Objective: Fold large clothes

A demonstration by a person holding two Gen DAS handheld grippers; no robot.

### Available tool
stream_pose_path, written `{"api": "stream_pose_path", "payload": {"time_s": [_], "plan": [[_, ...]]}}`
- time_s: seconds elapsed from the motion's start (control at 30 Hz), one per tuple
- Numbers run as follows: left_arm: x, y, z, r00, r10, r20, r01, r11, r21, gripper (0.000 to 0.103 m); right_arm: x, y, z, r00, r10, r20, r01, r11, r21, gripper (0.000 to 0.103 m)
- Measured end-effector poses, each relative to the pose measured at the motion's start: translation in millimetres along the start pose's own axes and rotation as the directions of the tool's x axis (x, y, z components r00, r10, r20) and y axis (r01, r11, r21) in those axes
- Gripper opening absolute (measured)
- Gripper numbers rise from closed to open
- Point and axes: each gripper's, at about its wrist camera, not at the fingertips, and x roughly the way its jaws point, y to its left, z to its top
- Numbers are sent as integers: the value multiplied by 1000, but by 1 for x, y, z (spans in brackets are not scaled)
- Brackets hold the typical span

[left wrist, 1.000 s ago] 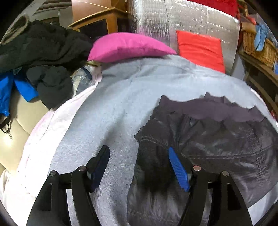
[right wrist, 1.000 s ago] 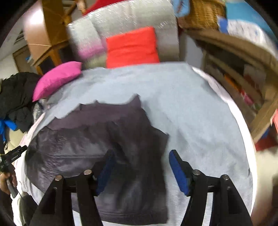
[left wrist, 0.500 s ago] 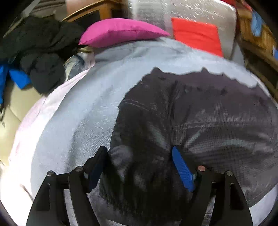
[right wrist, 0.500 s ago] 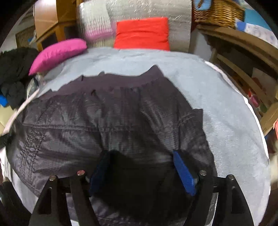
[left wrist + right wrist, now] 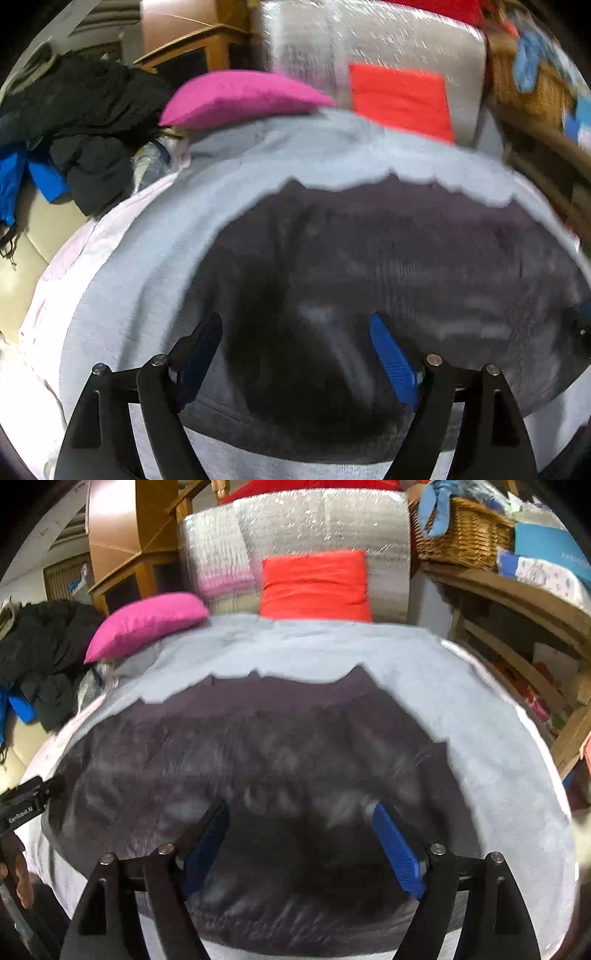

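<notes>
The left gripper (image 5: 295, 358) hangs over the near left part of the dark jacket (image 5: 388, 258), its jaws opening wide; cloth lies below and between the fingers, none pinched. The jacket lies spread flat on the grey blanket (image 5: 147, 258), reaching ahead of both grippers. The right gripper (image 5: 301, 843) is likewise opening over the near right part, holding nothing. The fabric looks thin, light, limp and probably slick, so a hem or corner seam just ahead of the fingertips seems the safest hold.
</notes>
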Motion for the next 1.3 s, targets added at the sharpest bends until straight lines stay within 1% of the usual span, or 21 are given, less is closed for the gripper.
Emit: {"api": "stream_pose_path", "payload": {"time_s": [0.03, 0.1, 0.17, 0.23, 0.3, 0.37, 0.43, 0.53, 0.6, 0.7, 0.87, 0.97, 1.17, 1.2, 1.27, 1.3], "plan": [[6, -3, -6, 1000, 18, -7, -18, 1000, 14, 83, 7, 0, -5, 1000, -10, -11, 10, 1000, -10, 84], [7, -3, -14, 999, 30, 30, -31, 999, 12, 84, 8, -2, -17, 999, -19, 36, 20, 999, -34, 84], [3, 0, -12, 1000, 27, 14, -27, 1000, -6, 84, 3, -2, -17, 999, -20, 38, 21, 999, -28, 84], [-2, 4, -9, 1000, 14, -8, -14, 1000, -25, 84, -8, -4, -19, 999, -17, 43, 17, 1000, 4, 84], [-12, 5, -10, 1000, -1, -10, 1, 999, -36, 84, -30, -4, -27, 997, 1, 72, -5, 998, 66, 84], [-24, -1, -16, 1000, -14, -7, 14, 999, -34, 86, -47, -1, -39, 996, 24, 85, -32, 995, 96, 85], [-35, -11, -23, 999, -34, -18, 33, 999, -14, 86, -57, 8, -52, 997, 43, 70, -50, 994, 98, 88], [-47, -22, -30, 998, -56, -39, 56, 998, 15, 86, -64, 25, -72, 996, 87, 14, -87, 994, 66, 88], [-57, -28, -33, 997, -59, -50, 60, 998, 21, 86, -67, 34, -80, 996, 84, -15, -83, 996, 40, 88], [-70, -30, -33, 997, -67, -44, 67, 998, 10, 86, -72, 38, -87, 997, 70, -30, -69, 997, 28, 88], [-84, -26, -30, 997, -74, -22, 74, 997, -13, 86, -79, 50, -90, 999, 34, -24, -34, 999, -9, 88], [-88, -25, -29, 997, -73, -17, 72, 997, -13, 87, -84, 54, -88, 1000, -1, 3, 1, 1000, -26, 89], [-94, -28, -26, 995, -98, -8, 98, 995, -7, 88, -97, 43, -69, 996, -64, 58, 64, 998, 10, 90], [-95, -29, -26, 995, -100, -8, 100, 995, -2, 89, -99, 41, -65, 995, -73, 67, 72, 997, 18, 90], [-97, -33, -25, 994, -105, -3, 105, 994, 14, 96, -100, 38, -61, 994, -77, 77, 75, 997, 24, 90], [-99, -34, -25, 994, -105, 4, 105, 994, 18, 96, -100, 38, -60, 994, -77, 80, 75, 997, 26, 90]]}}
